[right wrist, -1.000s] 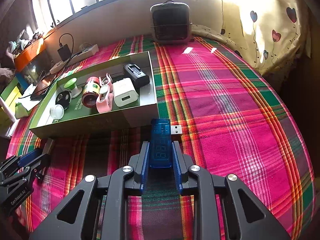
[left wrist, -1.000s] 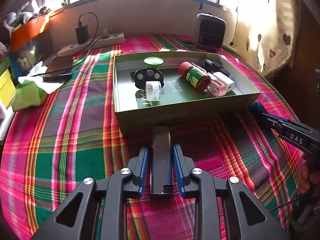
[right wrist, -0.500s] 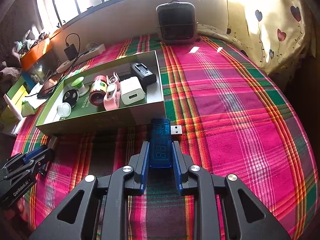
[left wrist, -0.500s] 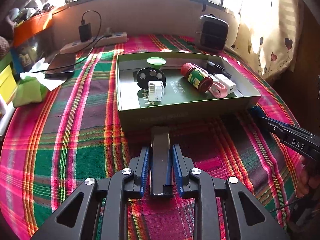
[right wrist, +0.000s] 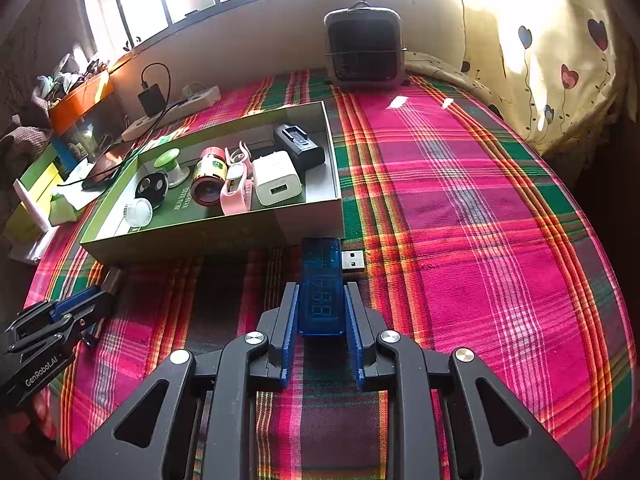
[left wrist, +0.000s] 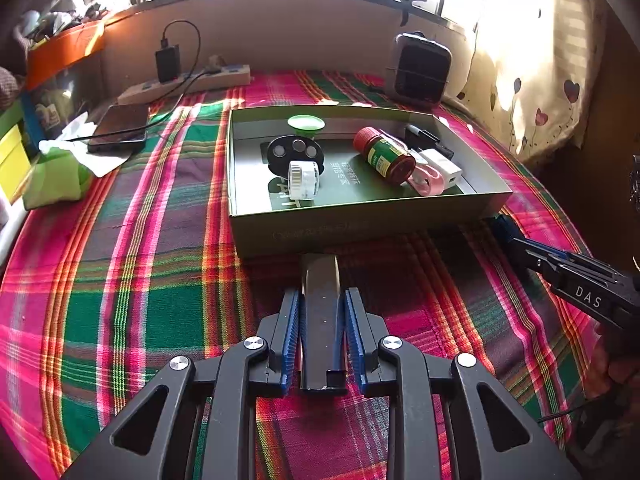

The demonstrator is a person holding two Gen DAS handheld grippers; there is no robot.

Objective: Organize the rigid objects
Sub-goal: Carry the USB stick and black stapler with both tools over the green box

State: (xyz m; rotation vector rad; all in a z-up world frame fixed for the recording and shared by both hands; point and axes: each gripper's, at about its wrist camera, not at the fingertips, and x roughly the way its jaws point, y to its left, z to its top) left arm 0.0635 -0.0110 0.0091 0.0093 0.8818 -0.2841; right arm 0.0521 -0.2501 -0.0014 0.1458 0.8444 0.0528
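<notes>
Gripping flat black bar (left wrist: 320, 312), left tool (left wrist: 321, 330) clamps its sides; rigid, light, maybe slick. Right tool (right wrist: 321, 316) pinches blue USB meter (right wrist: 322, 288) mid-body; box (right wrist: 224, 236) at 11 o'clock.

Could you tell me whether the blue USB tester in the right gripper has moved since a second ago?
No. The blue USB tester sits just below the green box's near corner, as before, clamped in the right gripper.

The right gripper (right wrist: 321, 300) gripped a blue USB meter (right wrist: 322, 284) between its fingers (right wrist: 289, 320), just before the green box (right wrist: 248, 236) on the plaid tabletop (right wrist: 480, 220).
</notes>
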